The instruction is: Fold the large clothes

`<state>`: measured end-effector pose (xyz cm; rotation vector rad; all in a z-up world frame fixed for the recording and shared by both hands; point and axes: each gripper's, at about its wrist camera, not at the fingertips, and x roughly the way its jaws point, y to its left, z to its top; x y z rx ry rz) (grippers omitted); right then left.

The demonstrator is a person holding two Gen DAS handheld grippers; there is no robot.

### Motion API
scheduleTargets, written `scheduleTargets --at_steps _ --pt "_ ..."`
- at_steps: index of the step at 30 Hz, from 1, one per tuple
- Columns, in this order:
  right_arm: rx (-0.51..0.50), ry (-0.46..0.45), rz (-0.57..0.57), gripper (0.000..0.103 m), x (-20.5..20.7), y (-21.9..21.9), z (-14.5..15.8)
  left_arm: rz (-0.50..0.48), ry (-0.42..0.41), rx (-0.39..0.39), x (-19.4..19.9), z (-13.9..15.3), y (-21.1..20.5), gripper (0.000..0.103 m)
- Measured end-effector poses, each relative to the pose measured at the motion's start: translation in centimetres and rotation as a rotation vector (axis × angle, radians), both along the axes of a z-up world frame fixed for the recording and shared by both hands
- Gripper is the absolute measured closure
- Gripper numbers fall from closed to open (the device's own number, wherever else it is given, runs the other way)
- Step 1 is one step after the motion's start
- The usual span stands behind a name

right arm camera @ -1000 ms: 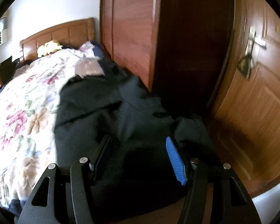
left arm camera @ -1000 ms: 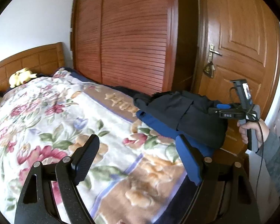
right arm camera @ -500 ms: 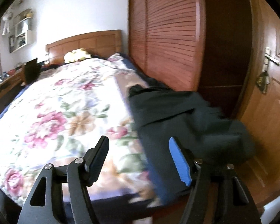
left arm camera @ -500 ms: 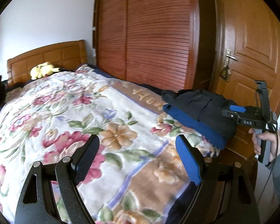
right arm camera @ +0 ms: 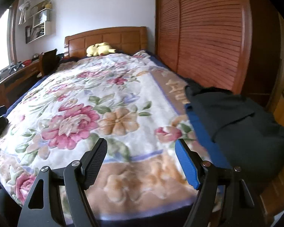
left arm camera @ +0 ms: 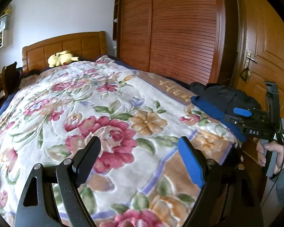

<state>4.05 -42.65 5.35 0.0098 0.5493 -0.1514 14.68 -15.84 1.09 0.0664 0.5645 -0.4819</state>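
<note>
A dark garment with a blue lining [left arm camera: 217, 98] lies bunched at the right corner of the bed; in the right wrist view the garment [right arm camera: 234, 124] sits just right of the fingers. My left gripper [left arm camera: 140, 162] is open and empty above the floral blanket [left arm camera: 96, 113]. My right gripper [right arm camera: 142, 162] is open and empty, held over the bed's foot edge, left of the garment. The right gripper also shows in the left wrist view [left arm camera: 255, 121], next to the garment.
A wooden headboard [left arm camera: 66, 45] with a yellow plush toy [left arm camera: 61, 59] stands at the far end. A slatted wardrobe [left arm camera: 179, 30] and a wooden door [left arm camera: 265, 43] are on the right. A desk and chair [right arm camera: 19, 71] stand left of the bed.
Both grippers have pulled back and swung left, away from the garment. The right gripper was over the dark garment; now it is left of it, over the blanket.
</note>
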Motion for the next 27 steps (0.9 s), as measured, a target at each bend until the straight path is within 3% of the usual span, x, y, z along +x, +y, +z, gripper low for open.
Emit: scheduleTargets --at_steps 8,15,27 --pt "0.018 0.057 0.056 0.027 3.6 2.7 -3.3 0.044 0.049 0.031 0.4 -2.5 2.8 0.019" --pt "0.032 0.071 0.142 0.027 5.3 7.2 -4.7 0.129 0.041 0.089 -1.0 -3.3 5.4 0.019" --pt "0.071 0.03 0.252 0.027 4.0 13.2 -4.6 0.272 0.058 0.077 -5.6 -3.3 11.1 0.019"
